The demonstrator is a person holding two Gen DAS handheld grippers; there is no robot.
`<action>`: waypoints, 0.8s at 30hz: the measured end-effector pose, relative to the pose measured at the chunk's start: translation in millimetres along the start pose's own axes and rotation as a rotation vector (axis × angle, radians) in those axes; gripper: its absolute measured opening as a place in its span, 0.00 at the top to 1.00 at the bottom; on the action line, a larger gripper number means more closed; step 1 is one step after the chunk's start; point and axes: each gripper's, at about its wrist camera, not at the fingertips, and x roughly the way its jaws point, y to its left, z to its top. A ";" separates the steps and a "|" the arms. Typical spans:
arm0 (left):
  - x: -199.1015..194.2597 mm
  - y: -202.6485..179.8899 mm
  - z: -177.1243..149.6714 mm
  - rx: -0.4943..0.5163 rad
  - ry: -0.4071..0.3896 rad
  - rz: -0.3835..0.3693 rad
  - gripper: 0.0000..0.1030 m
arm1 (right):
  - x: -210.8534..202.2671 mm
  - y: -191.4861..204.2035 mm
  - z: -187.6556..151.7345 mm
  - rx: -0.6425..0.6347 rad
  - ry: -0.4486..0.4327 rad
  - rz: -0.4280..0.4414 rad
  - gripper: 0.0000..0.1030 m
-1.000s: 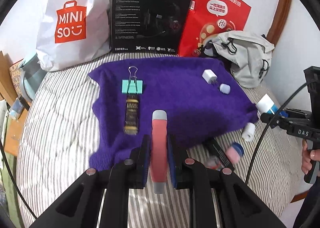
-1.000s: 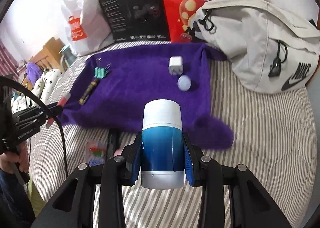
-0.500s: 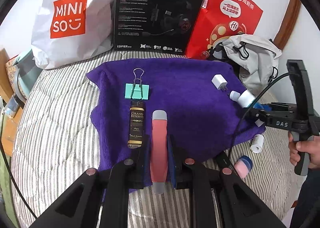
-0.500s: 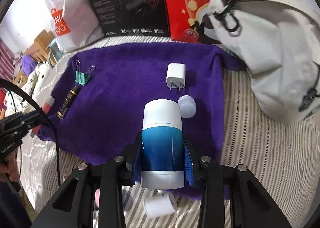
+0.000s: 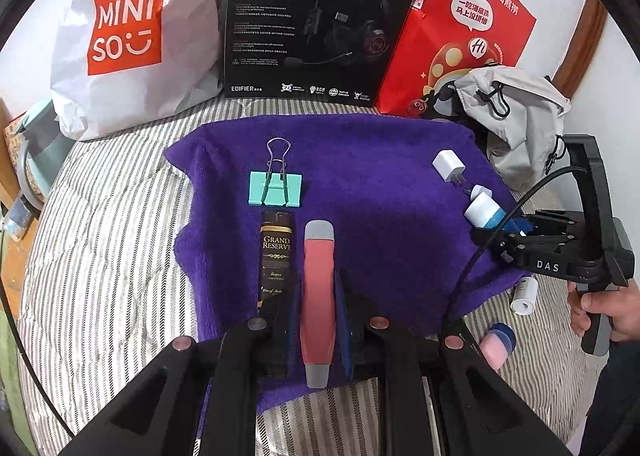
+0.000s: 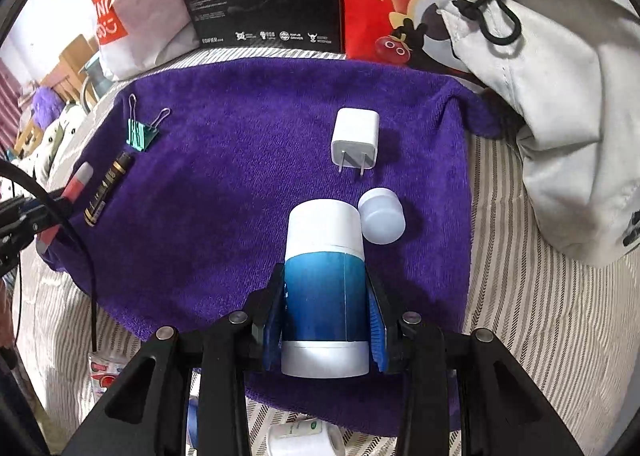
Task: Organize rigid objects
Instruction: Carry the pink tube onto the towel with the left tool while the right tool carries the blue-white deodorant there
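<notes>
My left gripper [image 5: 318, 308] is shut on a pink tube with grey ends [image 5: 319, 296], held low over the purple towel [image 5: 380, 183] just right of a dark Grand Reserve bar [image 5: 276, 256]. A teal binder clip [image 5: 275, 191] lies above that bar. My right gripper [image 6: 325, 312] is shut on a blue and white bottle [image 6: 325, 280], low over the towel's right part, next to a small white cap [image 6: 382, 220] and below a white charger plug [image 6: 355, 139]. The right gripper with its bottle [image 5: 486, 213] also shows in the left wrist view.
A white Miniso bag [image 5: 128, 31], a black headset box [image 5: 316, 19], a red paper bag [image 5: 468, 23] and a grey sling bag [image 6: 552, 95] line the back and right. Off the towel's front edge lie a white roll [image 5: 525, 296] and a pink and blue item [image 5: 498, 344].
Both grippers have moved forward over the towel. The pink tube now sits beside the dark bar, and the blue bottle has come down close to the white cap.
</notes>
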 end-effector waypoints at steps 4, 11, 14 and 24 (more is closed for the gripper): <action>5.9 -0.2 1.3 -0.005 0.005 -0.005 0.84 | 0.9 5.3 -0.9 -0.050 -0.007 -0.013 0.64; 26.0 -7.1 6.3 0.018 0.029 0.007 0.84 | -3.1 3.8 -2.9 -0.043 0.027 0.033 0.52; 34.6 -9.5 10.2 0.023 0.037 0.006 0.84 | -14.6 -0.9 -10.1 -0.009 0.025 0.038 0.52; 55.9 -22.9 13.9 0.077 0.061 0.069 0.84 | -74.9 -5.9 -39.2 0.058 -0.073 0.063 0.52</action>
